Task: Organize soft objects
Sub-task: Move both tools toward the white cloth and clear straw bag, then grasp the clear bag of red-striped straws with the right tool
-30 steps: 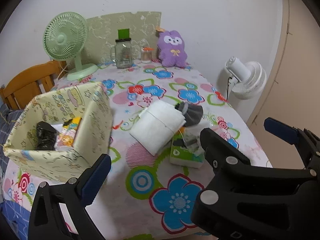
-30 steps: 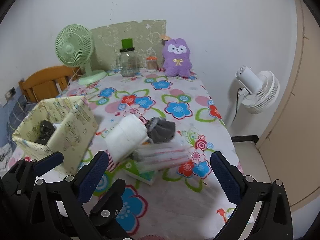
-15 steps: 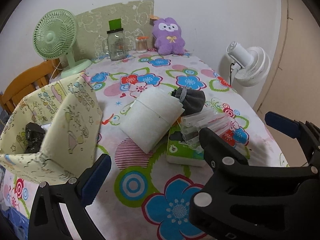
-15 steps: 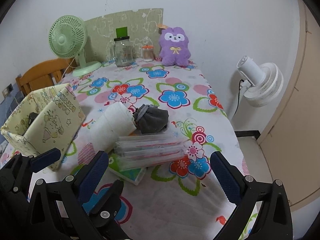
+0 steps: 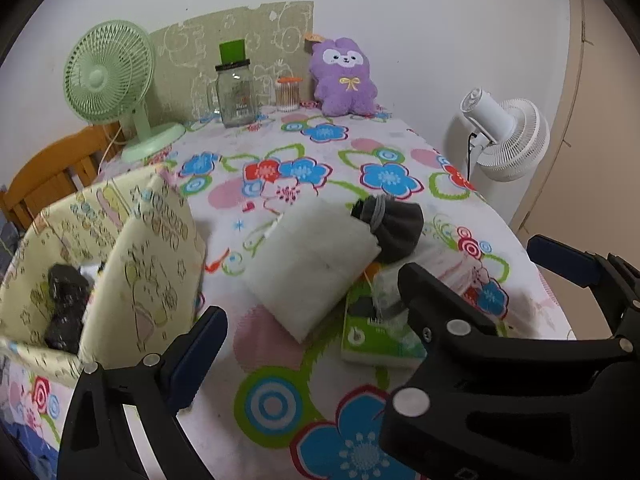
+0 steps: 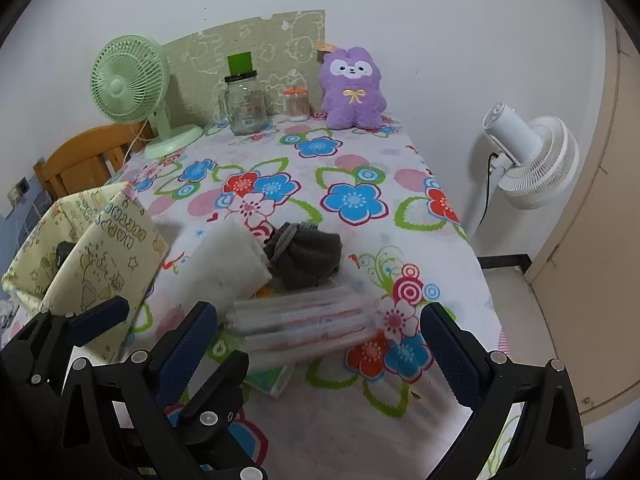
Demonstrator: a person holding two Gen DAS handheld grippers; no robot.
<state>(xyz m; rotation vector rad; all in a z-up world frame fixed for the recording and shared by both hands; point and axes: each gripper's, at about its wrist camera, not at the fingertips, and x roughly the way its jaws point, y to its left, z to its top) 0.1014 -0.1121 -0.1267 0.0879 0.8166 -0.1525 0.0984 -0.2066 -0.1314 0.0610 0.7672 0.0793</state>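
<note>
- Left gripper: black frame with blue ribbed pads; its fingers stand spread wide and hold nothing, poised above the near part of the table.
- Right gripper: same build, fingers likewise spread and empty; in the right wrist view they frame the clear packet.
- Table: covered by a smooth cloth printed with large blue, red and green flowers.
- White pad: a soft, fuzzy, flat rectangular pack near the table's middle, its long axis running diagonally from near-left to far-right in the left wrist view; its far corner touches the grey pouch.
- Grey pouch: a rounded, slack fabric bag with a gathered neck that points toward the far left.
- Clear packet: glossy transparent plastic holding long pale sticks with red marks; its long axis lies crosswise, left to right, on top of the tissue pack.
- Tissue pack: a flat green-and-white soft pack lying beneath the clear packet, just right of the white pad.
- Storage box: a pale yellow fabric box with cartoon print, open-topped, at the table's left edge; a dark item lies inside, too blurred to identify.
- Purple plush: a fluffy toy seated upright at the far edge, facing the cameras.
- Glass jar and green fan: upright beside the plush, to its left.
</note>
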